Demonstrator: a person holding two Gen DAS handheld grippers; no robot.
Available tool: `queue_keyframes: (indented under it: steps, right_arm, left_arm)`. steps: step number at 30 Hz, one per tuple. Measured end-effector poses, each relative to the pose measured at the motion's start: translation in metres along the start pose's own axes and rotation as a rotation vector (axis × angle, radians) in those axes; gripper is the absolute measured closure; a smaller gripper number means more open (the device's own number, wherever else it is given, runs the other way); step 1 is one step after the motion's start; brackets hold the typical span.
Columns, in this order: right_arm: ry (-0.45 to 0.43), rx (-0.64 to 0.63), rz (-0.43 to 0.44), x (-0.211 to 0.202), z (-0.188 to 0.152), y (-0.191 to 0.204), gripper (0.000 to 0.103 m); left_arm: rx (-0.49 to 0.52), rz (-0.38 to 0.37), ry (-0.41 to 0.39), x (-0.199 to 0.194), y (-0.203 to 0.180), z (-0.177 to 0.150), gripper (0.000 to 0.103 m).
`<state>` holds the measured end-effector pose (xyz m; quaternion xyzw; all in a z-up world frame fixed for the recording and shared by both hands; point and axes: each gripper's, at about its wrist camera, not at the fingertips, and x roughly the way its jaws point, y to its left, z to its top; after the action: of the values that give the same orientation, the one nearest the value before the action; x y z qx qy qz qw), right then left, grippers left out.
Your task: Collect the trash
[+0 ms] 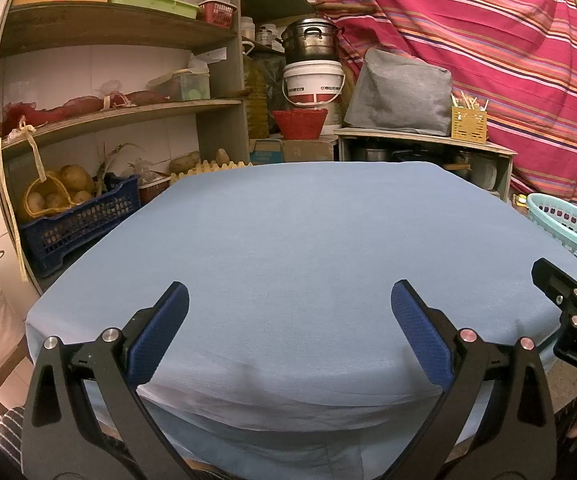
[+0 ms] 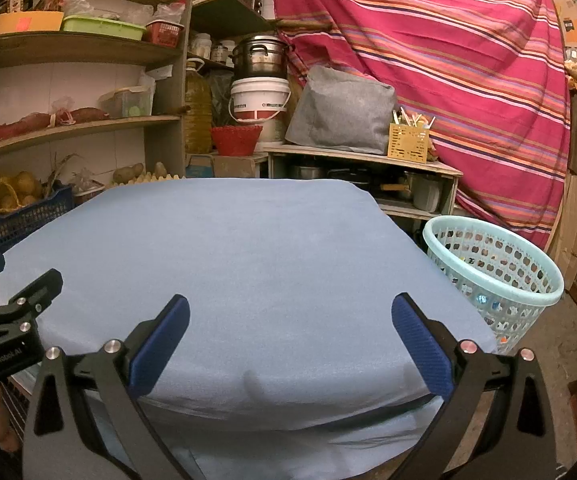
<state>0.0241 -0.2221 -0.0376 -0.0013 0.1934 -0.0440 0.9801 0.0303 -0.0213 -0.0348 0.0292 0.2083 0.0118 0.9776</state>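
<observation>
Grippers spread over a blue-clothed surface.
Left hand-held gripper and right hand-held gripper both hold their fingers wide apart, clasping nothing; pale green perforated basket stands just beside the surface's right edge.

The pale green basket is cut off by the right edge of the left wrist view; in the right wrist view small coloured bits show through its holes, too small to tell what they are. The right gripper shows only partly at that same edge, and the left gripper is likewise cut off at the left edge of the right wrist view. The blue cloth hides the table beneath it.
</observation>
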Motion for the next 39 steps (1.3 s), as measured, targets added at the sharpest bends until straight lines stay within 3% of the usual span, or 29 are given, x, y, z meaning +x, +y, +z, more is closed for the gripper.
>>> queue_keyframes:
  steps: [39]
  right_arm:
    - [0.0,-0.003,0.001,-0.0003,-0.0002,-0.0027,0.004]
  left_arm:
    - [-0.001,0.001,0.001,-0.0004,-0.0029,-0.0006,0.005]
